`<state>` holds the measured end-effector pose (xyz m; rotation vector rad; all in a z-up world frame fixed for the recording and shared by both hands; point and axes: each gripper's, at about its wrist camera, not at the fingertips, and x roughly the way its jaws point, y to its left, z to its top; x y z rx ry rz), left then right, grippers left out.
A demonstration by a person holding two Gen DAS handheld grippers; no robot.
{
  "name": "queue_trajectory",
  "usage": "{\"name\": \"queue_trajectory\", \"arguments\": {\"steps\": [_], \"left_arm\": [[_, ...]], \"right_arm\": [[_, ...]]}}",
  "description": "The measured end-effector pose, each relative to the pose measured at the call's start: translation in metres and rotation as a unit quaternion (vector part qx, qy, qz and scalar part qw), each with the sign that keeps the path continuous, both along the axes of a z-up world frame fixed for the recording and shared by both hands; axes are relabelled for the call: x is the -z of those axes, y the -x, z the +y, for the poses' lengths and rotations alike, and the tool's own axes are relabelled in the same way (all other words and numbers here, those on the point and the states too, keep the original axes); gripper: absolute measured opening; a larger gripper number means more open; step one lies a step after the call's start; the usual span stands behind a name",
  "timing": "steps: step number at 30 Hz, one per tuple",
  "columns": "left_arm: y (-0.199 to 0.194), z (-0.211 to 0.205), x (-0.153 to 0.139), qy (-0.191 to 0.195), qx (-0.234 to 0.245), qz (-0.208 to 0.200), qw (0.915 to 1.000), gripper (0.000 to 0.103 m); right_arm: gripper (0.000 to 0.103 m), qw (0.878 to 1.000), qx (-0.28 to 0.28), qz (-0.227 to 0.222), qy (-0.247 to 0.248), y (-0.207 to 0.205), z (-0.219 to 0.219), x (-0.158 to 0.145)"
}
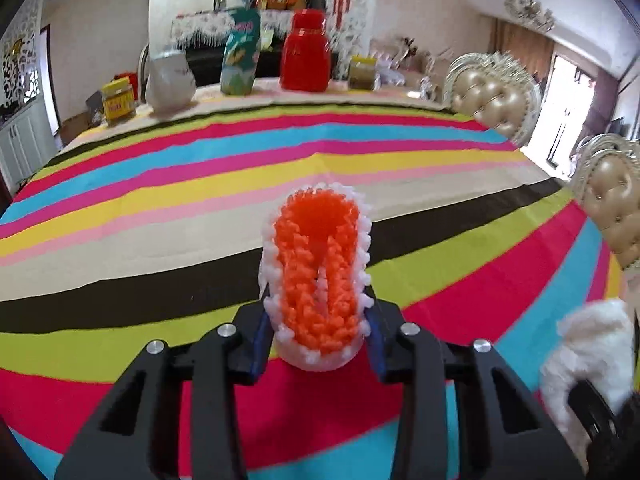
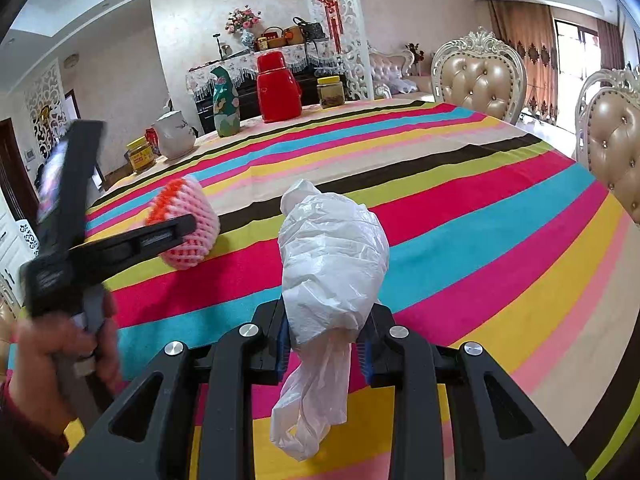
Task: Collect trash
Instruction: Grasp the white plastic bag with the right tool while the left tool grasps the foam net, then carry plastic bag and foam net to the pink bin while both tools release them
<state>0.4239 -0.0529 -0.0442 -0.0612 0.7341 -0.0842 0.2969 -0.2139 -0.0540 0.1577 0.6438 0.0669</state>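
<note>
1. Being clamped between the blue pads of the left gripper [image 1: 320,334] is an orange-and-white foam fruit net [image 1: 318,276], its open end facing the left wrist camera; the jaws are being kept narrow around its lower part.
2. The net is being carried above the striped tablecloth [image 1: 480,264]; in the right wrist view it [image 2: 186,222] is seen at the gripper's tip, apparently lifted clear of the cloth, though motion blur is making this hard to confirm.
3. A crumpled white plastic bag [image 2: 332,256] is being gripped by the right gripper [image 2: 326,350], jaws drawn in on its middle, with a loose tail being left dangling below the fingers.
4. Both pieces of trash are being held near the table's front half, well apart from the red thermos [image 2: 278,88] and jars being shown at the far edge.
5. A hand [image 2: 60,356] is being seen wrapped around the left gripper's handle.
</note>
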Motion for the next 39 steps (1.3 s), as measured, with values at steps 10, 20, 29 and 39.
{"name": "queue_trajectory", "arguments": {"steps": [10, 20, 29, 39], "left_arm": [[0.076, 0.012, -0.014, 0.016, 0.011, -0.018, 0.9996, 0.038], [0.128, 0.015, -0.016, 0.015, 0.009, -0.037, 0.9992, 0.038], [0.165, 0.020, -0.027, 0.011, 0.013, -0.055, 0.9983, 0.039], [0.212, 0.010, -0.027, 0.003, 0.031, -0.069, 0.9972, 0.040]], "right_arm": [[0.027, 1.000, -0.004, 0.007, 0.002, -0.003, 0.001, 0.001], [0.028, 1.000, -0.013, -0.001, 0.005, -0.002, 0.004, 0.000], [0.028, 0.999, -0.038, -0.005, 0.011, 0.035, 0.011, -0.017], [0.028, 0.998, -0.062, -0.009, 0.013, 0.088, 0.010, -0.022]]}}
